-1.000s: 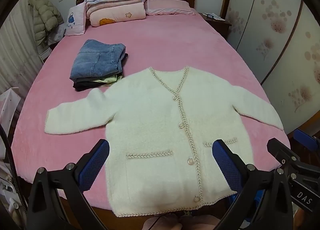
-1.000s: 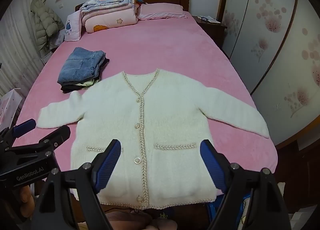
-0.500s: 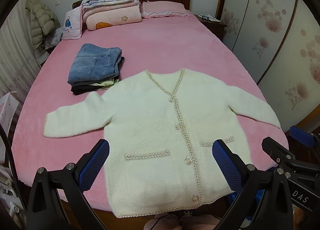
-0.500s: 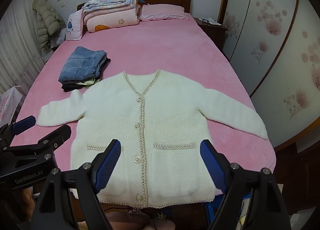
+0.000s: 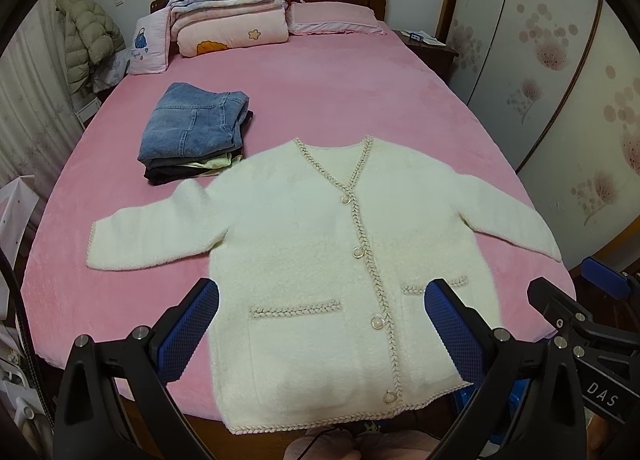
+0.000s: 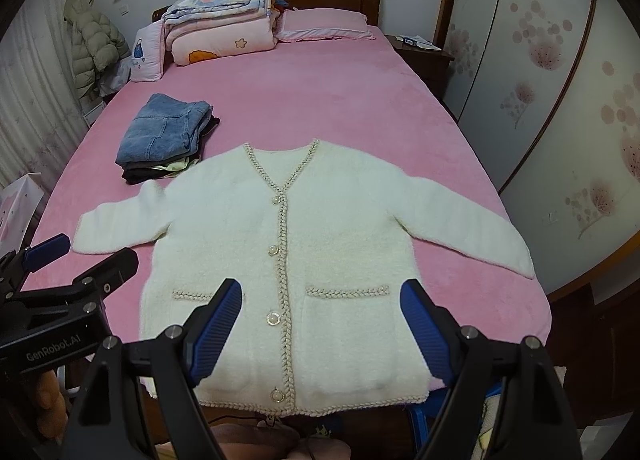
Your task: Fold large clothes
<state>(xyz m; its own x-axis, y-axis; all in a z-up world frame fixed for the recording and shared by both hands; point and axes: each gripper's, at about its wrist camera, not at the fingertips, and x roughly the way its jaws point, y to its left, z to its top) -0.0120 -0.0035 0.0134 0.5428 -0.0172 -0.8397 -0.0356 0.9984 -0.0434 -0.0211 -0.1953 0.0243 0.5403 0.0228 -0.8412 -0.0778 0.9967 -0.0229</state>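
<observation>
So far no fold has been made. Nearest, the left gripper [image 5: 320,324] and right gripper [image 6: 322,324] are held above the foot of the bed, jaws spread wide on both, nothing between them; no contact with fabric is seen. Each gripper is also caught in the other's view: the right one at 4 o'clock in the left wrist view, the left one at 8 o'clock in the right wrist view.

The white cardigan [image 5: 320,260] is laid flat, front up and buttoned, hem at the foot edge of the bed [image 5: 320,92], collar pointing to 12 o'clock. Both sleeves are spread out, toward 9 and 3 o'clock. Judged from this, spreading is done; sleeve folds, side folds and the final fold are all left, then probably stacking.

Beyond the cardigan's left shoulder, at about 10 o'clock, a stack of folded clothes [image 5: 196,136] with jeans on top is seen, just beside the sleeve but apparently not touching. It suggests some items are already finished. Farther, at 12 o'clock, folded quilts [image 5: 232,16] and a pillow [image 5: 332,16] are set against the headboard.

Hard to tell: whether the hem overhangs the bed edge; the right cuff is close to the bed's side edge. Whatever lies below the hem is cut off and blurred. The lower layers in the stack cannot be identified.
</observation>
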